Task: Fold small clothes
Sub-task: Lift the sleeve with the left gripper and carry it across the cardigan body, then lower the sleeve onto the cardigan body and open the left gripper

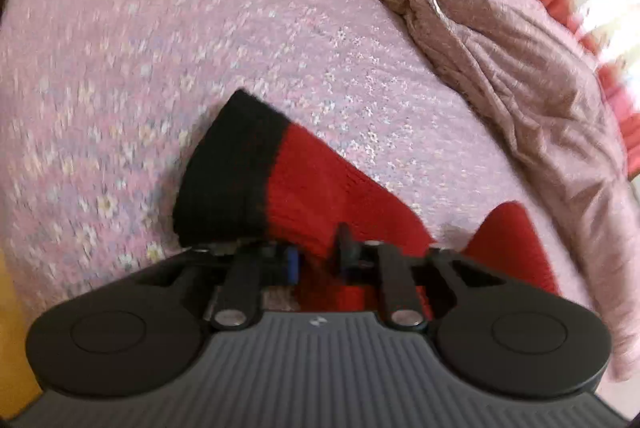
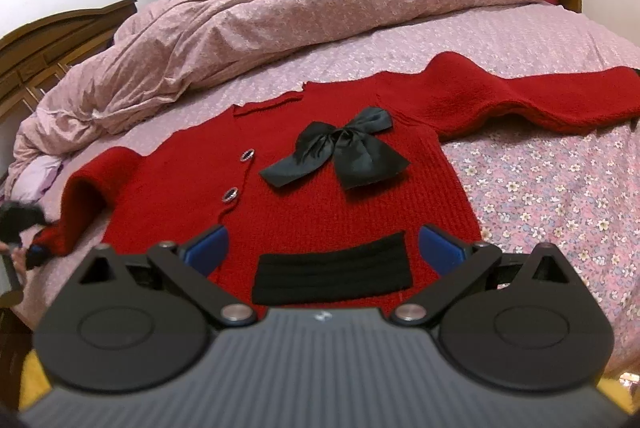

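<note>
Here: red cardigan [image 2: 304, 196] face up on the flowered bedsheet [image 2: 540, 196], one cuff gripped.

Left gripper [image 1: 316, 256] clamped on the sleeve just behind its black cuff [image 1: 228, 180]; the cuff sticks out toward 11 o'clock. Right gripper [image 2: 322, 246] spread wide above the hem, holding nothing, black pocket band [image 2: 332, 274] between its blue pads. Black bow [image 2: 340, 156] at 12 o'clock on the chest. Other sleeve [image 2: 520, 100] runs toward 2 o'clock. Rumpled pink duvet [image 2: 280, 8] beyond.
</note>
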A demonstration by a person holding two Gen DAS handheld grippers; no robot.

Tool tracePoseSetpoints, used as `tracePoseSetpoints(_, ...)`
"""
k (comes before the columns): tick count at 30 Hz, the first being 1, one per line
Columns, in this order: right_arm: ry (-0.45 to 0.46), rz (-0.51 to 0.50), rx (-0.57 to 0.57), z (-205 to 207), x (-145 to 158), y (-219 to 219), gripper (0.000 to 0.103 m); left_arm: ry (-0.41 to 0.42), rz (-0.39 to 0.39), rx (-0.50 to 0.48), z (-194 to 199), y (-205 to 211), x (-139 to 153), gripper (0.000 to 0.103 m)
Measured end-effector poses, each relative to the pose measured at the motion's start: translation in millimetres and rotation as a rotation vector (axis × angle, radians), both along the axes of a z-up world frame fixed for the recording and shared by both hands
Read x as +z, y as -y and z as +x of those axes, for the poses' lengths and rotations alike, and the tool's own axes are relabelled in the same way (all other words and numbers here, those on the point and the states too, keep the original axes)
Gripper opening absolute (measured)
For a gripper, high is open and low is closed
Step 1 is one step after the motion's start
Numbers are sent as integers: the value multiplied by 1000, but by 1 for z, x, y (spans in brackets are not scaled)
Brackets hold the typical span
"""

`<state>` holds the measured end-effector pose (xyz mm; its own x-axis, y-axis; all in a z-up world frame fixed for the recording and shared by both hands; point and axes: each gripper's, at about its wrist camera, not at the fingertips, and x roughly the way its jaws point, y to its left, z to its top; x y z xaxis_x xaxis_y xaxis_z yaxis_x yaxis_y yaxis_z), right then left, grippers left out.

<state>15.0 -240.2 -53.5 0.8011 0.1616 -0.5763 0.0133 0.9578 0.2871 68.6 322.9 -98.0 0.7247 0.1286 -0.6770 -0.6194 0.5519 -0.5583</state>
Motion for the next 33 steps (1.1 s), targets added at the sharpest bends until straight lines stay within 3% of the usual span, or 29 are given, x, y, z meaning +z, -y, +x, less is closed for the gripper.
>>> tracePoseSetpoints(2,0,2,-2,1,1,1,103,45,-1,-2,-8,-1,0,16)
tracePoseSetpoints(6,1,-5,-3,4,3,1,103,81,154,-69,-8,13,28,16)
tracePoseSetpoints(11,3,4,2,6,4,0,103,193,407,-201,3,47,103,16)
tracePoseSetpoints(13,4,6,6,6,4,0,103,239,456,-259,9,63,132,16)
tracePoseSetpoints(18,7,25,3,4,3,2,103,330,441,-402,30,99,182,16)
tracePoseSetpoints(24,17,50,-24,-1,2,10,103,430,407,-579,45,172,212,16)
tracePoseSetpoints(28,13,67,-41,-3,1,16,103,455,369,-711,59,235,213,16)
tracePoseSetpoints(33,16,94,-61,-8,-1,26,103,398,337,-841,81,312,186,16)
